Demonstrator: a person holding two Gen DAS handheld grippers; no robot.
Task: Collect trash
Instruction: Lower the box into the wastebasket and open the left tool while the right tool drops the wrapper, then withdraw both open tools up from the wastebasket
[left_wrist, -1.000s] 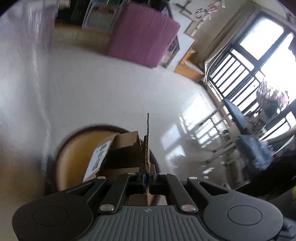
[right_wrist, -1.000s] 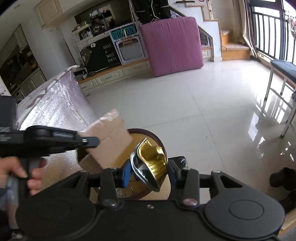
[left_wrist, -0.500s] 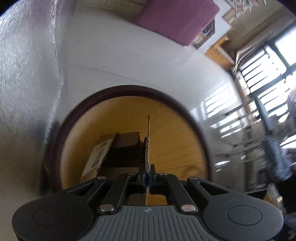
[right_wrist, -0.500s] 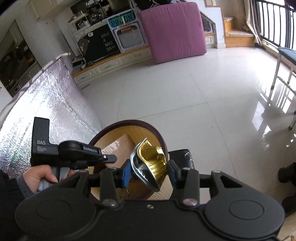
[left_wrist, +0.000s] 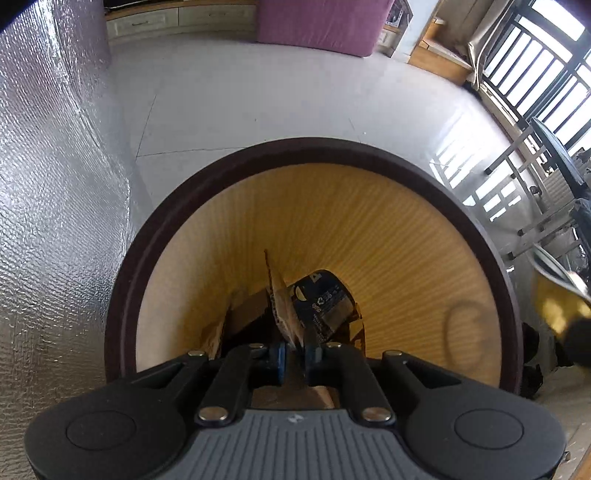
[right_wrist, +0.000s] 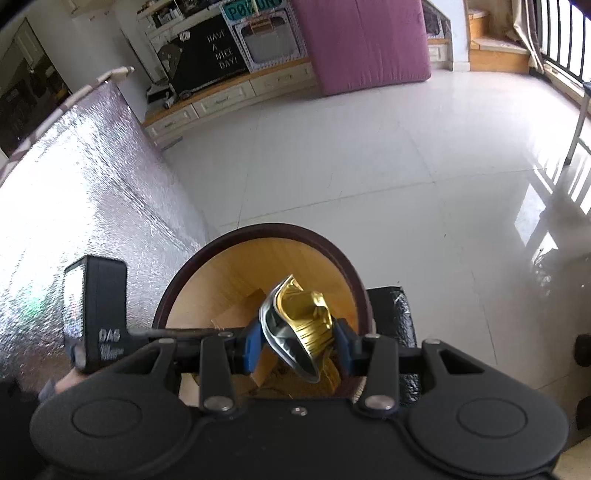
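Observation:
A round bin with a dark rim (left_wrist: 192, 192) and a yellow wooden inside stands on the white floor; its rim also shows in the right wrist view (right_wrist: 258, 232). My left gripper (left_wrist: 294, 360) is low over the bin mouth, its jaws slightly parted around the edge of a piece of cardboard (left_wrist: 284, 317) that hangs into the bin. A dark wrapper (left_wrist: 325, 302) lies in the bin. My right gripper (right_wrist: 297, 345) is shut on a crushed gold can (right_wrist: 303, 325) above the bin's near side.
A silver foil-covered sofa side (left_wrist: 48, 184) stands close on the left of the bin. A purple mattress (right_wrist: 362, 40) leans at the far wall. A black bag (right_wrist: 391, 306) sits right of the bin. Chairs (left_wrist: 535, 177) stand by the window.
My left gripper has gone down into the bin mouth with the cardboard and its jaws have parted a little. My right gripper has moved closer over the bin with the can.

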